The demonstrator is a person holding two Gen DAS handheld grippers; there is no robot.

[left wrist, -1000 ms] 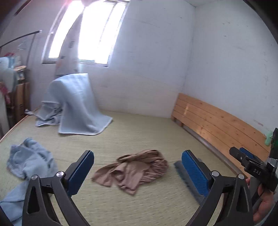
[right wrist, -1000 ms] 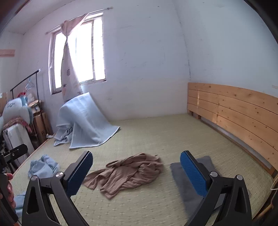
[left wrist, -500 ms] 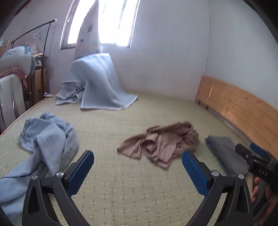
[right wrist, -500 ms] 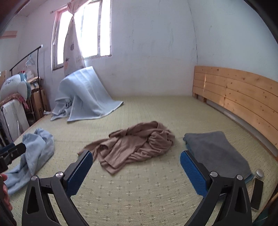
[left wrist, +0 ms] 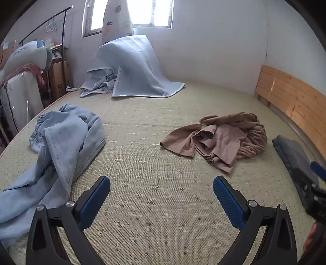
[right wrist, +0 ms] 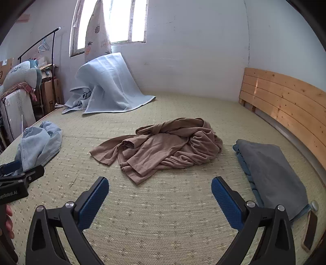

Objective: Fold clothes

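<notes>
Hovering grippers [left wrist: 161, 188] [right wrist: 160, 188] over bare mat [left wrist: 163, 214].

Daylight is pouring in through the window [left wrist: 130, 12] at the far wall, blowing out its panes to plain white in both views. The room is lying evenly bright, with only soft shadows gathering under the brown garment [right wrist: 161, 146]. Fisheye distortion is bending the wooden headboard [right wrist: 285, 97] into a curve, and black vignetting is eating the corners. The right gripper [left wrist: 311, 191] is smearing with blur at the left view's edge.

Left tool [left wrist: 161, 188] spread wide, right tool [right wrist: 160, 188] likewise, both empty
</notes>
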